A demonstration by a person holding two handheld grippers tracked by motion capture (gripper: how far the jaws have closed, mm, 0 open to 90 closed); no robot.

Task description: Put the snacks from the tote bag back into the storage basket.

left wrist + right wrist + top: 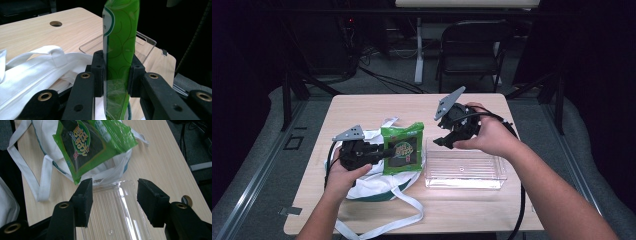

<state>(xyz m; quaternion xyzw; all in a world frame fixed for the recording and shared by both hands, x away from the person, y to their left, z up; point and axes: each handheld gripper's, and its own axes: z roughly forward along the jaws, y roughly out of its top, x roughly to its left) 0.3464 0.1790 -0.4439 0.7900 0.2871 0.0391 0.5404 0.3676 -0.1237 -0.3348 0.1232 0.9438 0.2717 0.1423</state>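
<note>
The left gripper (379,154) has its fingers (98,72) pinching the flat green foil snack packet with a dark printed label (402,148) edge-on, holding it upright above the white cloth tote bag with long straps (367,182) that lies slumped on the pale wooden tabletop (377,107). The right gripper (443,141) hangs over the near end of the clear ribbed plastic tray (464,170) with its fingers (84,201) spread wide and nothing between them — the tray bottom shows bare through the gap. Judging by this, the step in hand is moving the packet out of the bag and towards the tray, which sits just beside the bag on the person's right. The next move likely calls for carrying the packet sideways over the tray rim, tipping it flat and lowering it before letting go — or passing it to the free right gripper, which would need to close on an exposed edge first.
</note>
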